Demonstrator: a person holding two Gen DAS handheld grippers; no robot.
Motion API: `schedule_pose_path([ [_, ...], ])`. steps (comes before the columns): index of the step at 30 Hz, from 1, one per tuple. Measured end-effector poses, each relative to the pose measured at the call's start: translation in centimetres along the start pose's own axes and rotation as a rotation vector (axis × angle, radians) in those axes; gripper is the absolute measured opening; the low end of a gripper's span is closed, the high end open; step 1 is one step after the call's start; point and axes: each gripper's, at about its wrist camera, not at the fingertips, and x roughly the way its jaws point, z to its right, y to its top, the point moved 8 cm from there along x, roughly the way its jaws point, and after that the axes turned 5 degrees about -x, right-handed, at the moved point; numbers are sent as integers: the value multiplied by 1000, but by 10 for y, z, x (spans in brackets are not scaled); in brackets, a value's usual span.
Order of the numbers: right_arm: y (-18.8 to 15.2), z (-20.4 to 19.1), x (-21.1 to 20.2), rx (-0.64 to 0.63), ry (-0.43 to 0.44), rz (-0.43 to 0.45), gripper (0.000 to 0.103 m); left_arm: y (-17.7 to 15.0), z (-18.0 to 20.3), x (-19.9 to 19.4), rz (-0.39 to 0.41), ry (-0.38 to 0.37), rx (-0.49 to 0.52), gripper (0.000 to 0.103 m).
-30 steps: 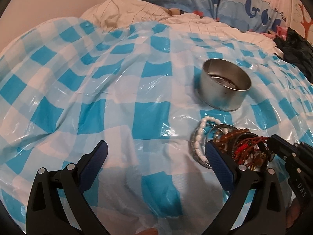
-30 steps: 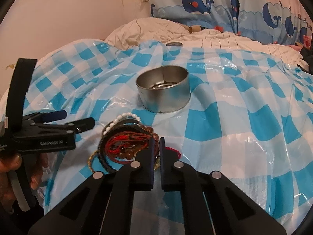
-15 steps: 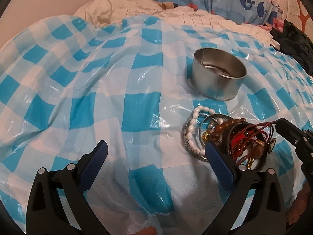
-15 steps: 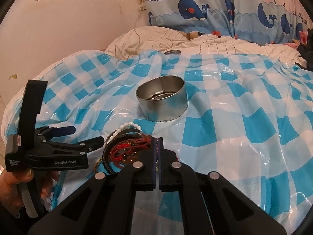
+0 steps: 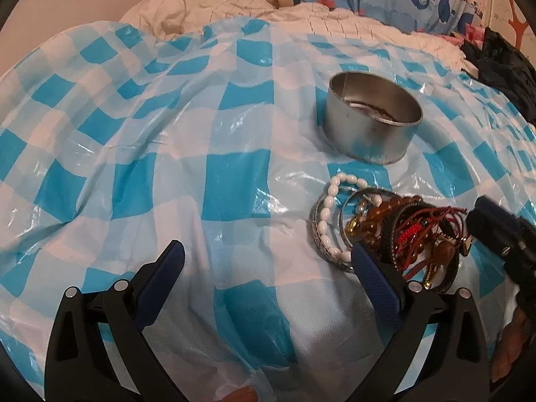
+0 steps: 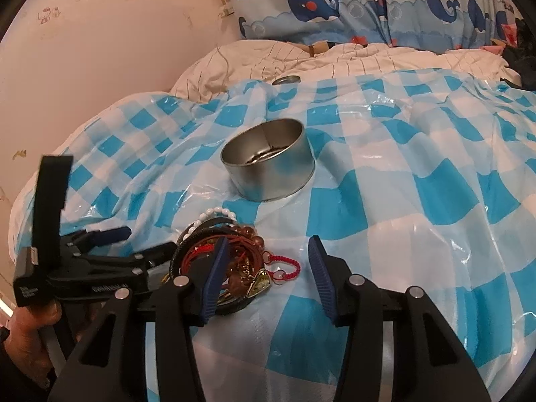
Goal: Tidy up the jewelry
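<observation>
A pile of bracelets (image 5: 395,231) lies on a blue-and-white checked plastic sheet (image 5: 167,167): a white bead bracelet (image 5: 328,214), brown beads, red cords and dark bangles. It also shows in the right wrist view (image 6: 231,254). A round metal tin (image 5: 372,120) stands just beyond the pile, with something dark at its bottom; it also shows in the right wrist view (image 6: 268,160). My left gripper (image 5: 268,264) is open and empty, its right finger beside the pile. My right gripper (image 6: 268,268) is open, its left finger over the pile, with a red cord bracelet (image 6: 284,266) between the fingers.
A cream quilt (image 6: 301,63) and a whale-print pillow (image 6: 368,3) lie at the back by the wall. A small metal lid (image 6: 284,79) rests on the quilt. Dark clothing (image 5: 502,67) lies at the far right.
My right gripper was shut at the pile; it has now opened and the red cord bracelet lies between its fingers. My left gripper stayed open and shifted slightly.
</observation>
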Motion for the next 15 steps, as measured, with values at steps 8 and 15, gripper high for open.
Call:
schedule_pose_path([
  [8,-5,-12,5,-89,-11,-28,4,8,4,-16,54,-112,-33,95],
  [15,13,-7,-20,-44,13,77,3,5,26,-18,36,-232,-37,95],
])
